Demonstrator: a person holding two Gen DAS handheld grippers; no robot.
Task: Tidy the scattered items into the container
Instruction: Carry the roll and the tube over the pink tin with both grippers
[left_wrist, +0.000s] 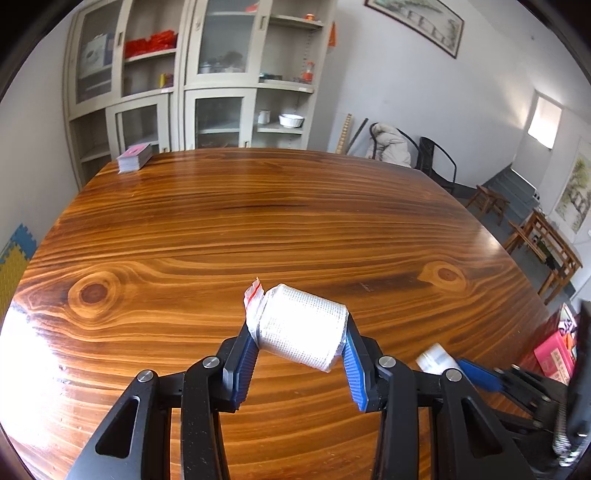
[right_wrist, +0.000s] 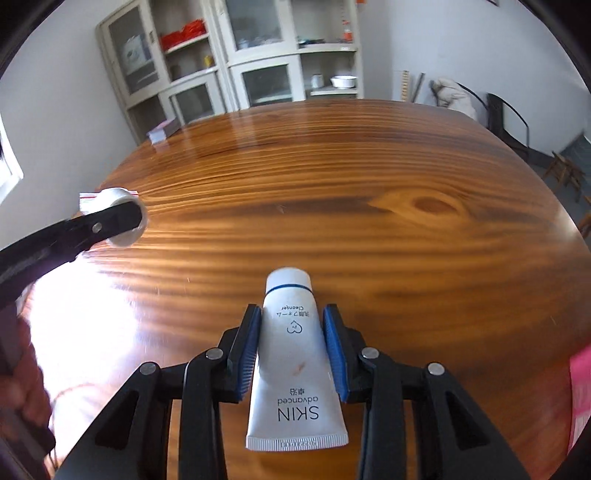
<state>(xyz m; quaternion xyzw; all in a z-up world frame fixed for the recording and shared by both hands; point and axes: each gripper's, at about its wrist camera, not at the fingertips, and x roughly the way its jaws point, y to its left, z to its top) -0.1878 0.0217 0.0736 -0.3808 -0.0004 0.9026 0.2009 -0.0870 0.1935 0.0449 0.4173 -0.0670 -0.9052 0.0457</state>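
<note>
White gauze roll (left_wrist: 301, 328) sits clamped between left fingers (left_wrist: 247, 354); right fingers (right_wrist: 334, 343) pinch cleanser tube (right_wrist: 293, 354).

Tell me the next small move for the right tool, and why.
Probably lift. The right tool has its blue pads against both sides of the white plastic cleanser tube, which appears to lie on the polished wooden table; then carry it right toward the pink box.

The left gripper (left_wrist: 301, 334) points downward, its jaws clamped on a held item; the right gripper (right_wrist: 291, 332) likewise, jaws pressed against its load.
</note>
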